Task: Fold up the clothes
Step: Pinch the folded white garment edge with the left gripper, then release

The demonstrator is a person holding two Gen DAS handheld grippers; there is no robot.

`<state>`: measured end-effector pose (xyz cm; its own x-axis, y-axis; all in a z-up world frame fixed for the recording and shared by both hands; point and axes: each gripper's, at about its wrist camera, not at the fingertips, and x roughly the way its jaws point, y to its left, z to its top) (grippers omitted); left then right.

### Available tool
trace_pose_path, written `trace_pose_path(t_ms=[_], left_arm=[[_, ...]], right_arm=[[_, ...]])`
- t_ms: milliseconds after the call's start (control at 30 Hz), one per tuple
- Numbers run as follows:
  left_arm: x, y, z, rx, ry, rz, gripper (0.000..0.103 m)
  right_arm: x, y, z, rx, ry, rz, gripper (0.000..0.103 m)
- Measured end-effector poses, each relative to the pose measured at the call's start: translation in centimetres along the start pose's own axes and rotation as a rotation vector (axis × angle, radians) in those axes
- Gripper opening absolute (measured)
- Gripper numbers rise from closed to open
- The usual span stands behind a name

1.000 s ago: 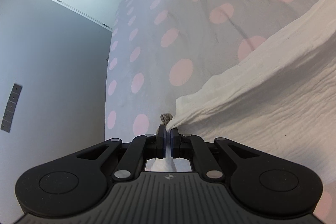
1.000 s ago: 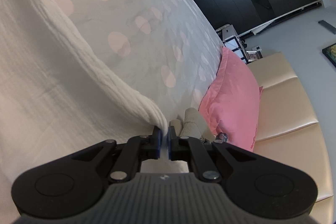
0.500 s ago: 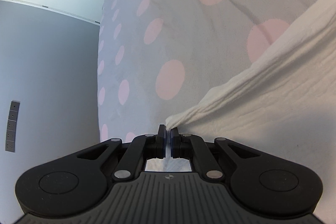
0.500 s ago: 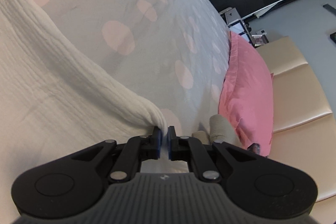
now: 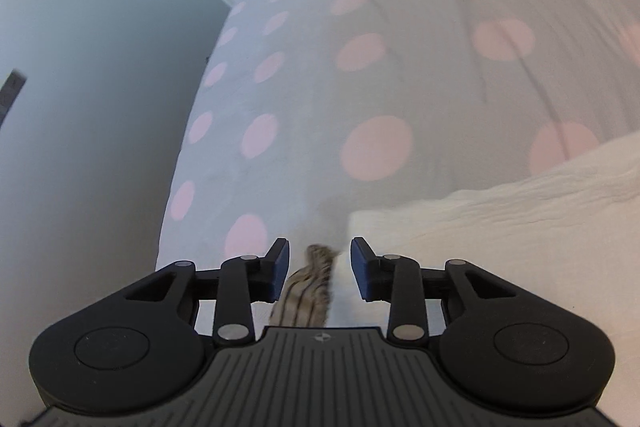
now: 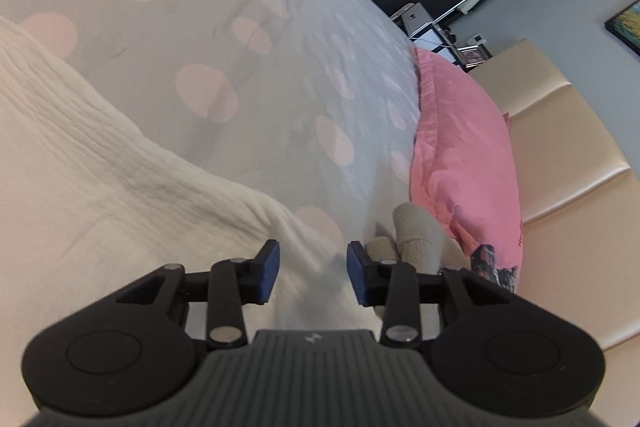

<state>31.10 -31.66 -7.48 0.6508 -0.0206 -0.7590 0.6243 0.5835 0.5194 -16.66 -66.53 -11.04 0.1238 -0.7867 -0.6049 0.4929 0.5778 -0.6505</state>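
A white crinkled garment lies on the bed, at the right of the left wrist view [image 5: 520, 227] and the left of the right wrist view [image 6: 100, 167]. My left gripper [image 5: 319, 265] is open and empty, with the garment's corner just right of its fingers. A brown striped piece of cloth [image 5: 310, 287] lies under the gap. My right gripper [image 6: 313, 269] is open and empty over the garment's other corner.
The bedsheet [image 5: 380, 87] is white with pink dots. A pink pillow [image 6: 464, 163] and a cream headboard [image 6: 568, 155] are at the right. A beige rolled item [image 6: 416, 235] and a dark patterned cloth [image 6: 492, 263] lie by the pillow. A grey wall [image 5: 88, 107] borders the bed's left edge.
Both grippers were shut on the white garment's corners and holding them up. Both have opened and the garment has dropped flat onto the bed.
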Motion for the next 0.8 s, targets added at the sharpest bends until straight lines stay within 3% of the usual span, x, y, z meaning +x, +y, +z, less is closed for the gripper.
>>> trace_pose_path(t_ms=[167,367,533,667,800], left_arm=[[-1.3,3.8,-3.0,-0.143,0.031,-0.096,0.043],[-2.5,4.4,-7.2,-0.188,0.071,-0.190,0.043],[-2.1,4.2,-9.7,-0.231,0.085,-0.238,0.043],[-1.7,3.1,-11.4,-0.274,0.068,-0.304,0.020],[-1.9,0.9,-12.5,-0.192,0.039,-0.256,0.003]], right_arm=[[-4.2,-1.4,-2.8,0.093,0.026,0.061,0.042],[-7.6,-1.9,-6.9,0.145,0.126,0.079,0.042],[-9.3,-2.5,-9.6,0.271,0.185,0.095,0.042],[-10.3,-1.9,-10.8,0.310,0.207,0.114,0.042],[-9.9,-1.5,-11.3,0.337,0.227,0.116,0.042]])
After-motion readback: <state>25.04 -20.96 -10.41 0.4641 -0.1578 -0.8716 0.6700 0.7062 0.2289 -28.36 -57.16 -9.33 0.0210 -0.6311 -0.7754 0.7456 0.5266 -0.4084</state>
